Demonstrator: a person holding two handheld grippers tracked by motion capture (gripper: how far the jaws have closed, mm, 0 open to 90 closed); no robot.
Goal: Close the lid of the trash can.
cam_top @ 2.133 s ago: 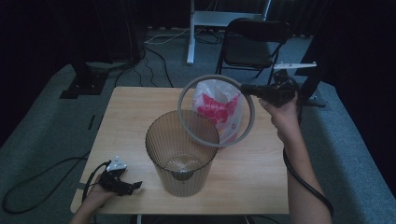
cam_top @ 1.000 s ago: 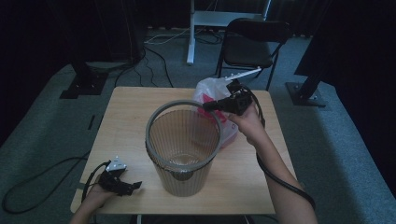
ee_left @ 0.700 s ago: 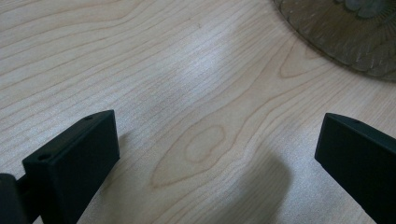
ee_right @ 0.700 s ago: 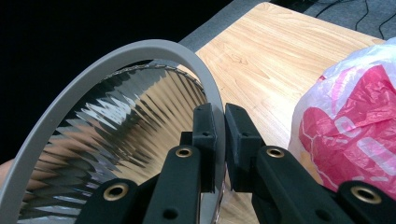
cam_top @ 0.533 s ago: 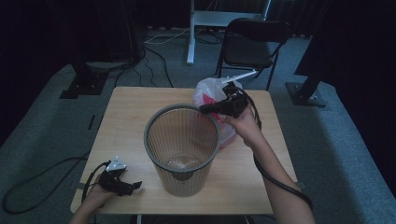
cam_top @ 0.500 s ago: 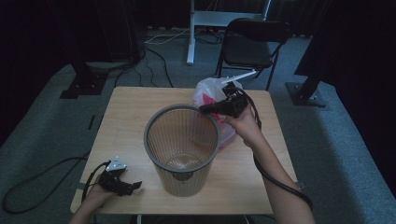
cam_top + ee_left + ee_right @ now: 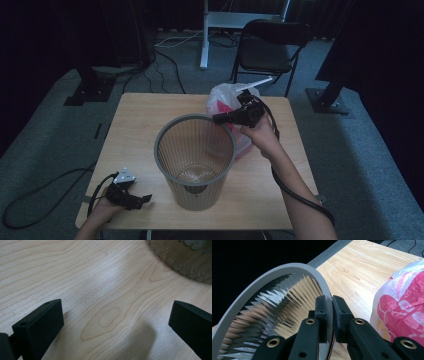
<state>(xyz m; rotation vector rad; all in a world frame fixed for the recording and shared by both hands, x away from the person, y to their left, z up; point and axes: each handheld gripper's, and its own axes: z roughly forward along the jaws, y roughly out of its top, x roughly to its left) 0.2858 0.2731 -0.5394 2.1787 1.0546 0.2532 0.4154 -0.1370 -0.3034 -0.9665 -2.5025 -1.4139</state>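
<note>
Right jaws: pinched tight on the grey rim of the bin [image 7: 287, 270], one jaw inside the wall, one outside, right at the lip.
Right gripper [image 7: 226, 119]: reaches in from the far right side of the bin [image 7: 194, 160], the hand just behind it.
Left jaws: wide apart, nothing between them, bare wood under them, the bin's base [image 7: 185, 257] near but not touching.
Left gripper [image 7: 131, 199]: down at the near left corner of the desk [image 7: 135, 120], well apart from the bin.
Bin: standing upright in the middle of the desk, mouth open to the camera, ribbed see-through wall, solid grey rim on top.
Bag: a thin plastic bag [image 7: 224, 100] with red print sits just behind the bin on the far right, close beside the right gripper; from the right gripper view the bag [image 7: 402, 305] bulges at the right edge.
How the bin should handle: looks light and empty, so a single pinch can likely steer it; the thin ribbed wall probably flexes, and smooth plastic may slip or swing under the jaws.
Best hold: the grey rim, the stiffest part, as now; a second grip on the opposite rim would likely steady it.
Bag feel: soft, crinkly, shapeless; take it by a gathered fold, I'd say.
</note>
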